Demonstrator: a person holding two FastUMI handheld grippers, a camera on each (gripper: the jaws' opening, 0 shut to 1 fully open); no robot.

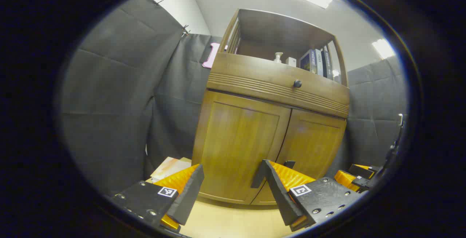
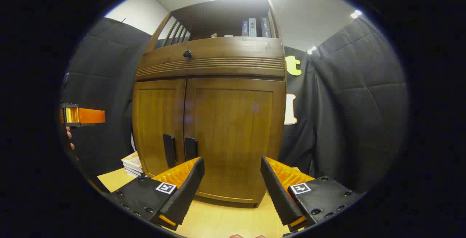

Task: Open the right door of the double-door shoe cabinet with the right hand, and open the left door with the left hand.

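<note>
A: What's the cabinet (image 2: 209,121) like?
B: Brown wood w/ a glossy finish, tall & boxy, long axis upright. It stands on a pale wood-grain table (image 2: 218,223), front facing both cameras. Two flat panel doors, both closed; seam runs vertical btwn them.
A: Handles?
B: Two dark slim bars, upright, side by side at the seam, low on the doors. Left door (image 2: 158,121) has its handle (image 2: 168,150) just left of the seam, right door (image 2: 235,132) has its handle (image 2: 190,148) just right of it.
A: Above the doors?
B: A ribbed drawer front (image 2: 211,59) w/ a round dark knob (image 2: 187,54), then an open shelf w/ upright books (image 2: 255,27). In the left gripper view a small pale pump bottle (image 1: 278,57) sits there too.
A: Left tool (image 1: 233,187)?
B: Wide open, nothing held. Ridged wedge fingers point at the left door panel, not touching it; the dark handles sit right by its right finger in that view.
A: Right tool (image 2: 231,183)?
B: Also wide open, empty, aimed at the lower right door, apart from it.
A: Anything else?
B: Stack of flat books (image 2: 133,165) on the table left of the cabinet. Black quilted cloth wall behind. Left tool also shows at the left edge of the right gripper view, a hand's fingers under it
</note>
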